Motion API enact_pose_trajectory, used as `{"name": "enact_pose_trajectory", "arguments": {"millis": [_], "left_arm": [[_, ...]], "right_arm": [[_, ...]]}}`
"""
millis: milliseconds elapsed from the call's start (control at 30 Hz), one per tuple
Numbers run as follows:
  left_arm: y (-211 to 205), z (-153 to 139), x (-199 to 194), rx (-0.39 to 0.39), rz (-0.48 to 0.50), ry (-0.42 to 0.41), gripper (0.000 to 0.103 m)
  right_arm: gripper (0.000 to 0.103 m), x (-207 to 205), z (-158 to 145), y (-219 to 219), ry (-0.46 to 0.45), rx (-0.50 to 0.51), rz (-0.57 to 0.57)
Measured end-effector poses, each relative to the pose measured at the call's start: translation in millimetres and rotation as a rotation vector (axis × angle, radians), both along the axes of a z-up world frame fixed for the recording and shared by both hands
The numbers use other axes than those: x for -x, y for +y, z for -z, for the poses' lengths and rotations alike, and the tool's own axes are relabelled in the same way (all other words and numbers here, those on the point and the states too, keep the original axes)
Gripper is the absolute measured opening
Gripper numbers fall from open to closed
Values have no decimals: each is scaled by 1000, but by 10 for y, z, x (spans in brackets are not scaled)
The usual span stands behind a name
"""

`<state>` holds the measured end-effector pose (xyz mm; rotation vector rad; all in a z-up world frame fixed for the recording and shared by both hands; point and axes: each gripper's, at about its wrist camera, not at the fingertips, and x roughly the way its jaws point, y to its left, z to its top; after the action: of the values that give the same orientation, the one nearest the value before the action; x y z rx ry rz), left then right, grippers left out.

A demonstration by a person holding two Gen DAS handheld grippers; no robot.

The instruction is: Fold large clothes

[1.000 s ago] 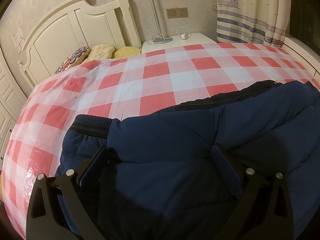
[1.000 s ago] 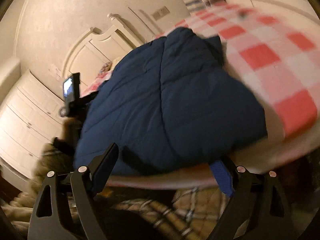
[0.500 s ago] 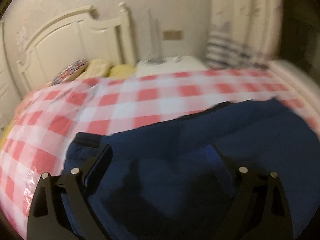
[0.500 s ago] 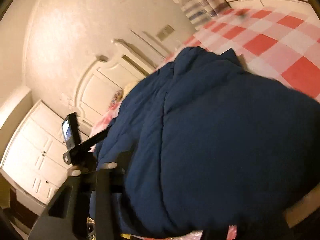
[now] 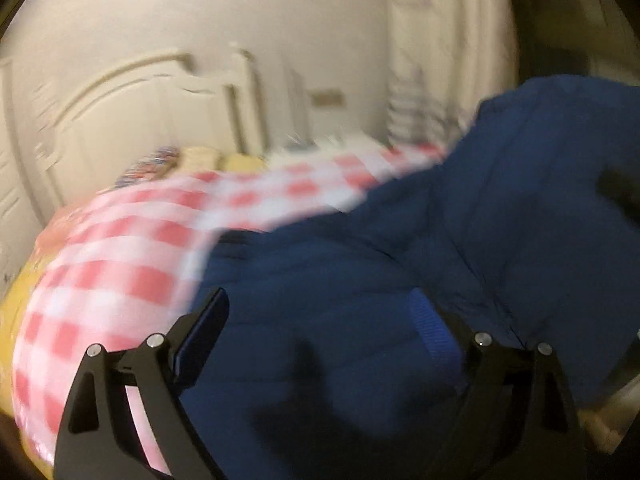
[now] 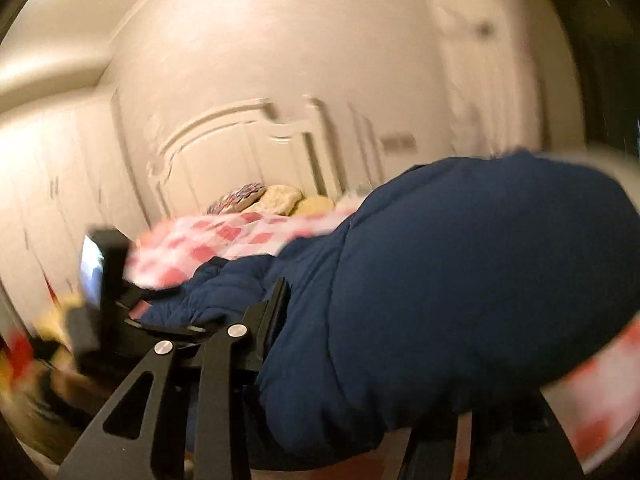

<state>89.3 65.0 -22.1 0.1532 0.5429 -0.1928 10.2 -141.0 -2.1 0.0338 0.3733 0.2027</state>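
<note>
Cream wall (image 5: 240, 20), white headboard (image 6: 240, 152), red-checked bed cover (image 5: 120, 264)

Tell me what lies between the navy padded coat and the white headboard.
In both wrist views, blurred, a stretch of red-and-white checked bedcover separates the navy coat from the headboard; the right wrist view shows pillows against the headboard.

Checked bedspread (image 5: 120, 280), cream headboard (image 5: 132, 120), pillows (image 6: 276, 198) beside it.

In the blurred left wrist view, the black two-finger left gripper (image 5: 320, 316) stands with its jaws spread wide over a puffy navy-blue quilted coat (image 5: 460, 248) bunched on a red-and-white checked bed cover (image 5: 120, 264), with a cream carved wooden headboard (image 5: 132, 120) behind.
</note>
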Motion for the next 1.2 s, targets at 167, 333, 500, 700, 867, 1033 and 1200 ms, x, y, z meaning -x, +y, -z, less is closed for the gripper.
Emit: {"name": "enact_pose_trajectory", "arguments": {"millis": [167, 333, 500, 700, 867, 1033, 1200], "left_arm": [[1241, -410, 273, 171, -222, -89, 92], [1919, -516, 499, 249, -313, -105, 96], [1700, -365, 424, 300, -161, -26, 97], [720, -434, -389, 244, 121, 116, 100], [331, 113, -1346, -113, -42, 207, 101], [576, 495, -1506, -28, -70, 241, 101], [590, 535, -1524, -30, -78, 232, 101]], "right_arm": [[50, -87, -82, 1441, -76, 467, -198], [56, 94, 1087, 2753, 27, 1072, -461], [59, 122, 1351, 2874, -53, 1202, -415], [61, 208, 1395, 2880, -94, 1247, -393], [64, 286, 1389, 2775, -155, 1264, -402], [81, 553, 892, 2336, -87, 959, -557], [75, 102, 113, 1453, 44, 416, -531]]}}
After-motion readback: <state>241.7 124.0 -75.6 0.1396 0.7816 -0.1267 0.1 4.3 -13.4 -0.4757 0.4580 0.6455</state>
